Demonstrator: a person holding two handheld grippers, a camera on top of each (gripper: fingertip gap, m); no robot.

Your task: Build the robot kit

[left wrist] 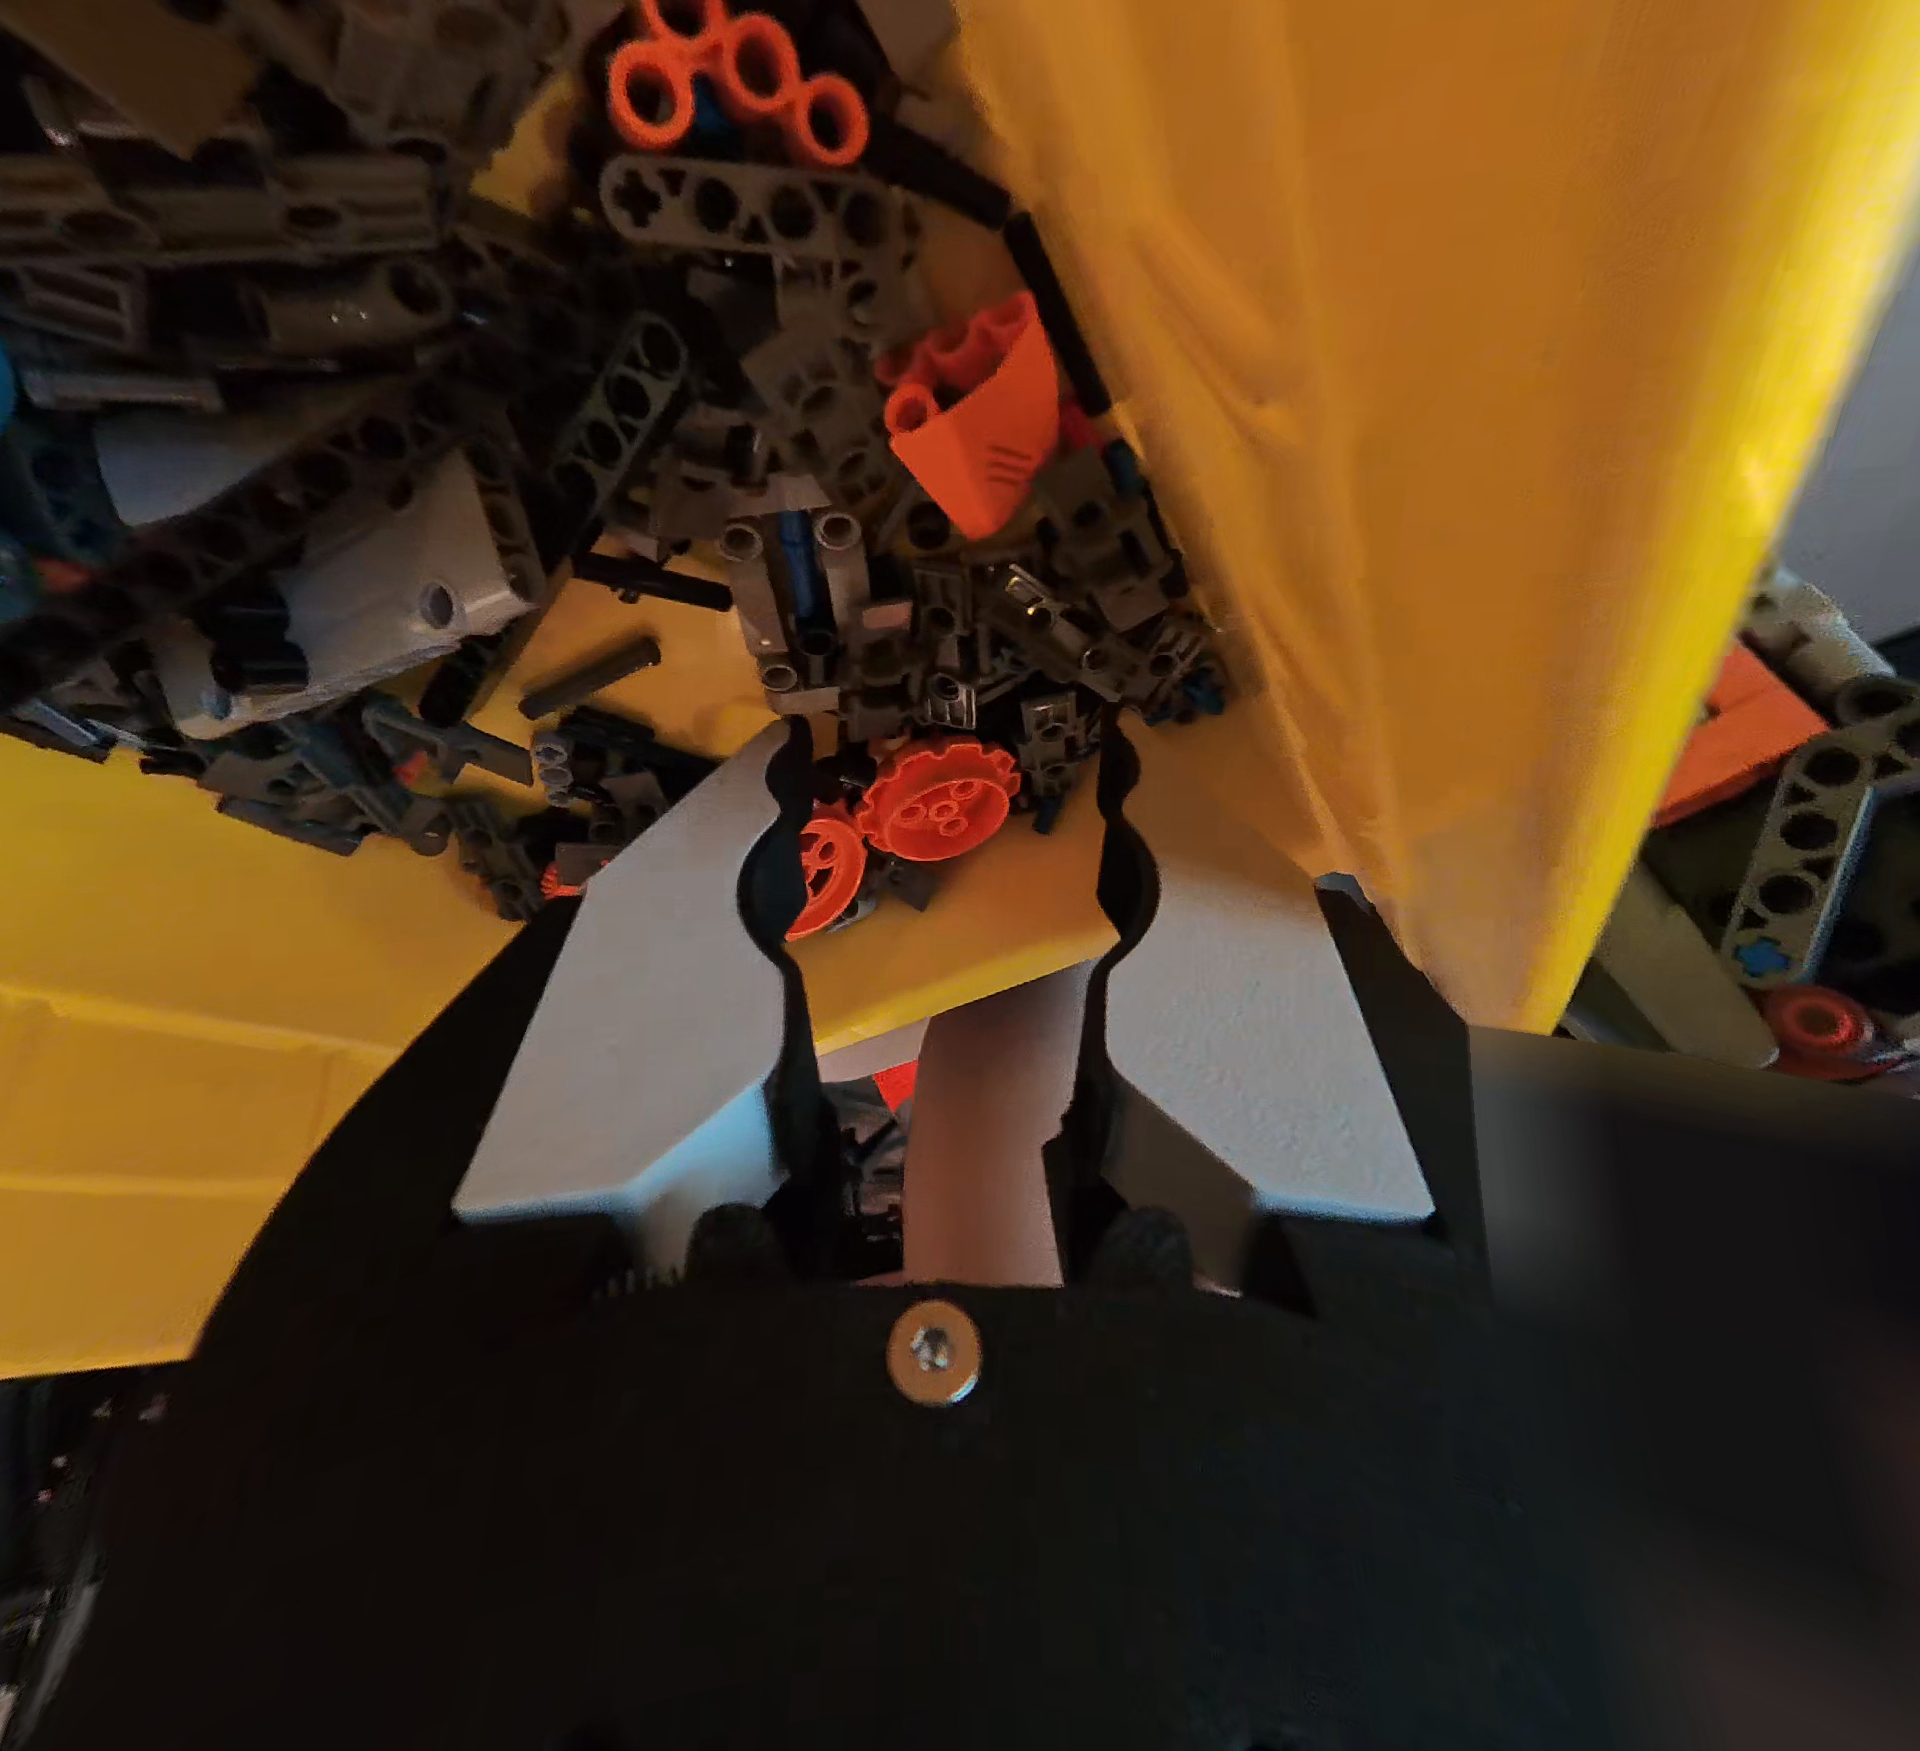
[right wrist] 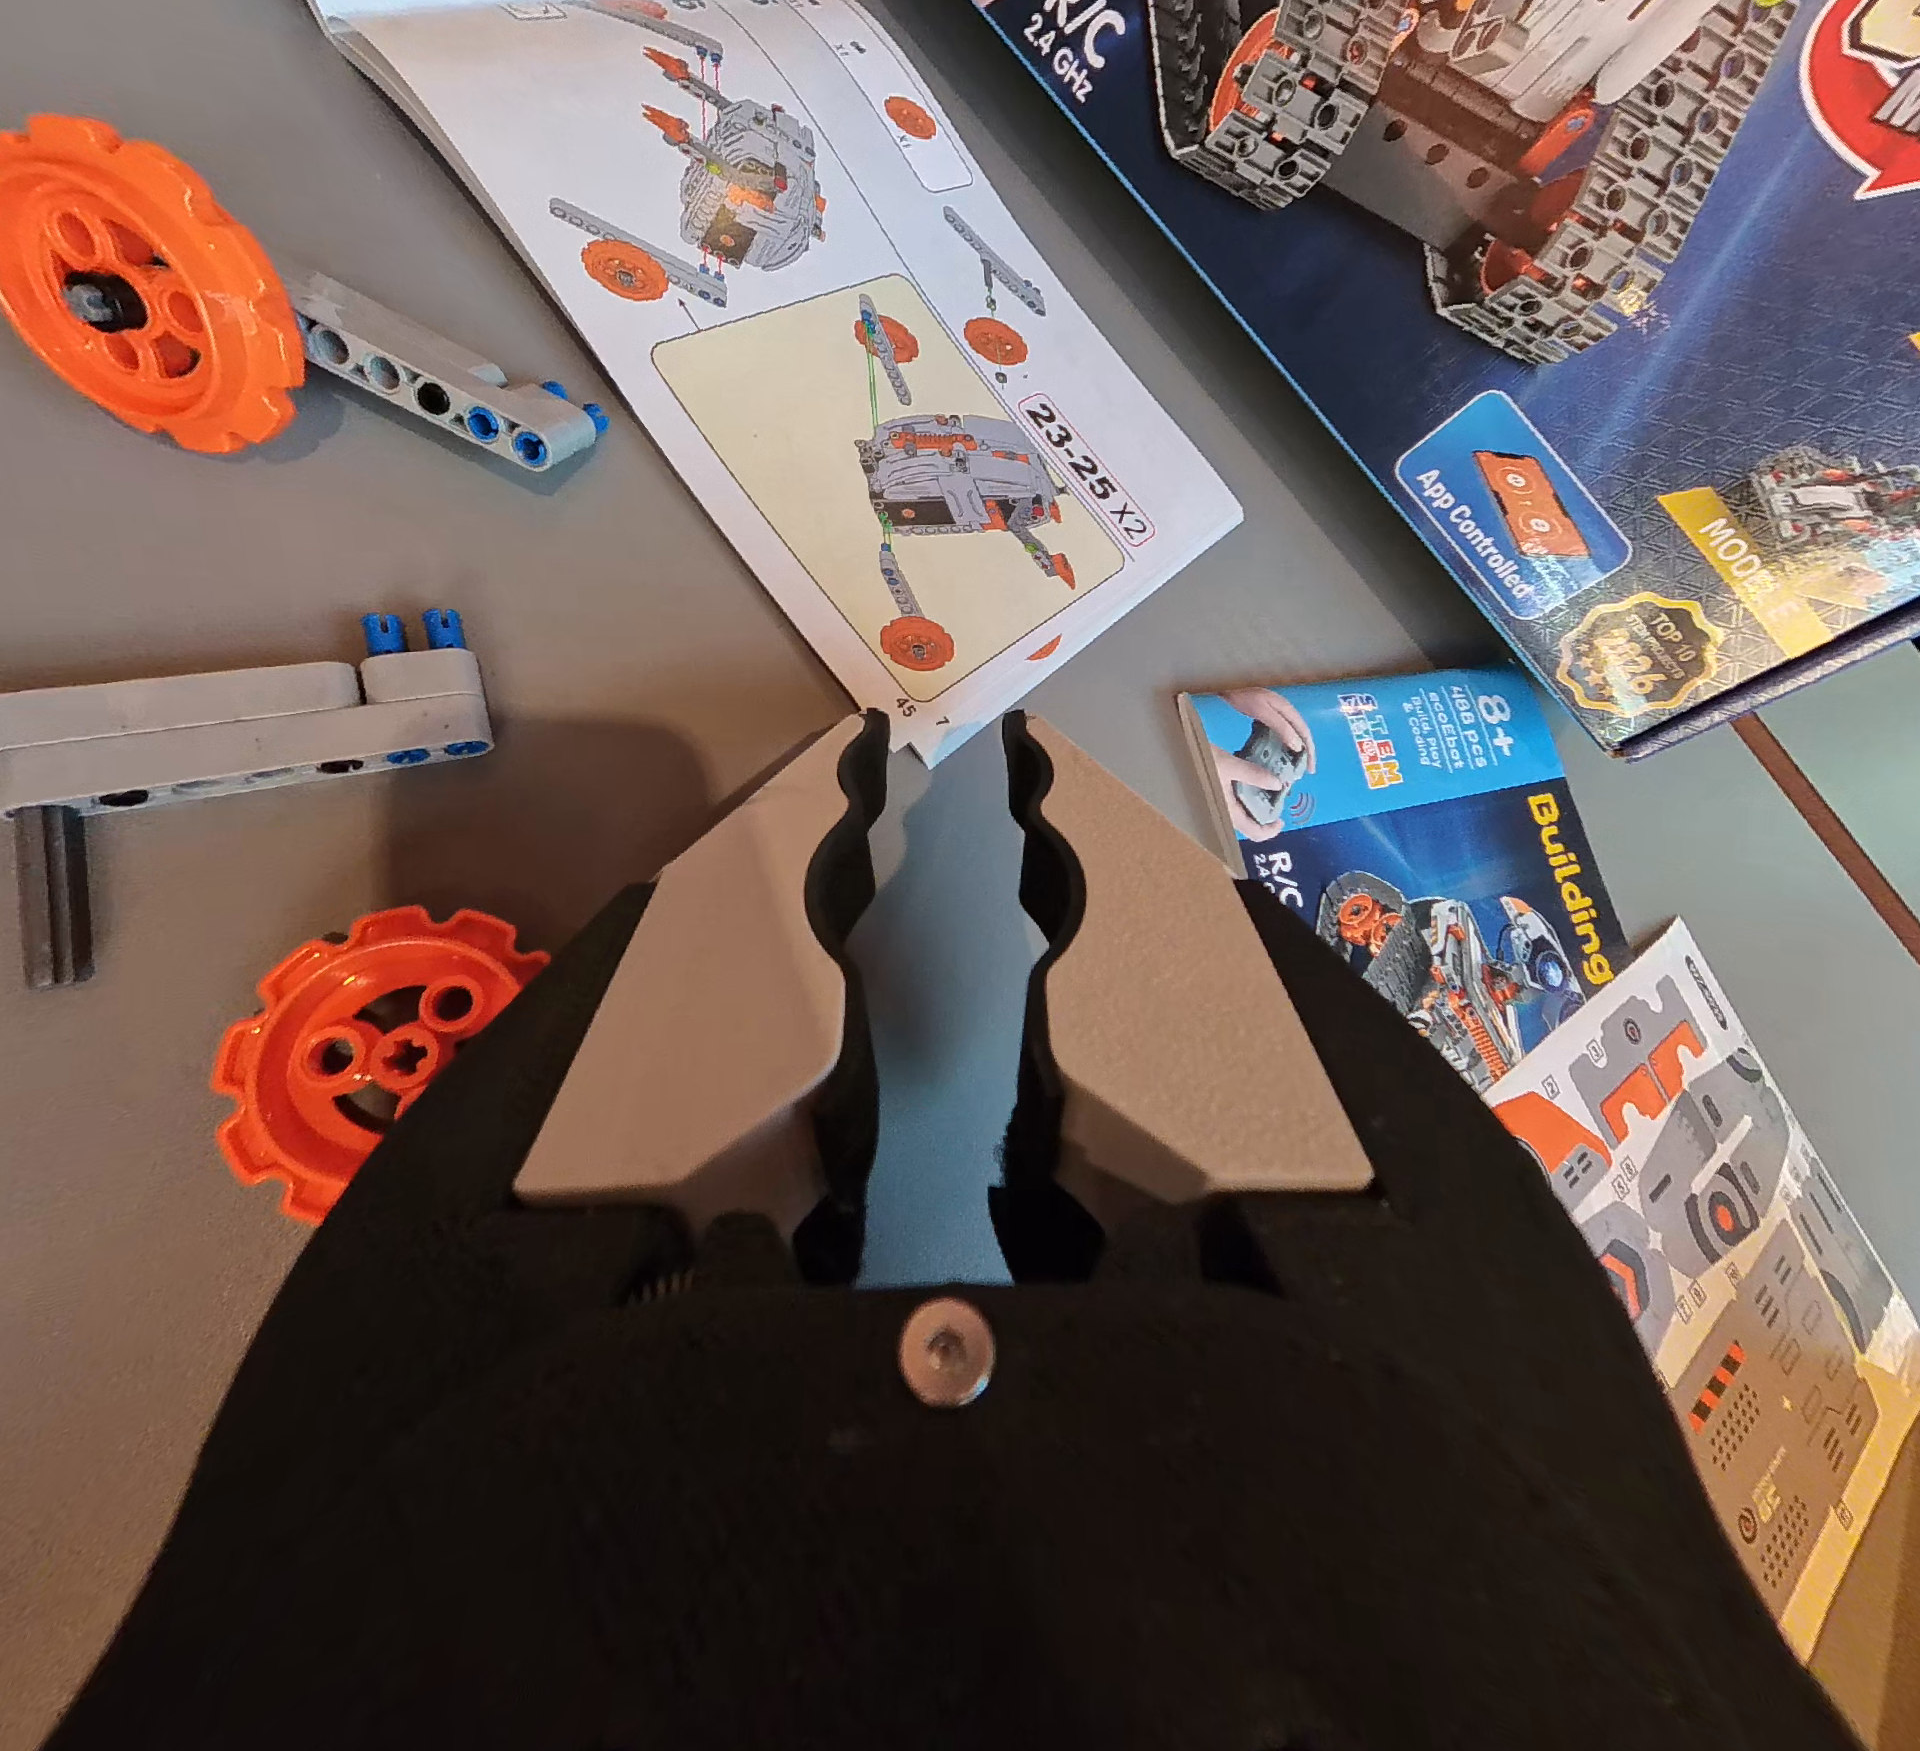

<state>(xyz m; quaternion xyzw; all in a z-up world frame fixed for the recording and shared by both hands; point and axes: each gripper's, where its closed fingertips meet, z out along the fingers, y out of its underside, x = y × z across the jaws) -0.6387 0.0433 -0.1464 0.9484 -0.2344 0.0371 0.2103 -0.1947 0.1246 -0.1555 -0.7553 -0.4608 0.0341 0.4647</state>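
Observation:
My left gripper (left wrist: 951, 751) is open over a yellow box (left wrist: 1351, 351) filled with loose grey, black and orange building pieces. Two orange toothed wheels (left wrist: 923, 806) lie between its fingertips, near the box's front edge, untouched. A person's finger (left wrist: 987, 1130) shows below the box edge, between the fingers. My right gripper (right wrist: 942, 725) is open and empty, hovering above the grey table (right wrist: 644, 579). Its tips are at the near corner of an open instruction booklet (right wrist: 831, 330).
Left of the right gripper lie two orange toothed wheels (right wrist: 364, 1057) (right wrist: 135, 278), one on a grey beam (right wrist: 436, 371), and a grey beam assembly with blue pins (right wrist: 239, 735). A blue product box (right wrist: 1507, 195), a small booklet (right wrist: 1403, 860) and a sticker sheet (right wrist: 1714, 1234) lie to the right. Tip to tip, the grippers are about 45 cm apart.

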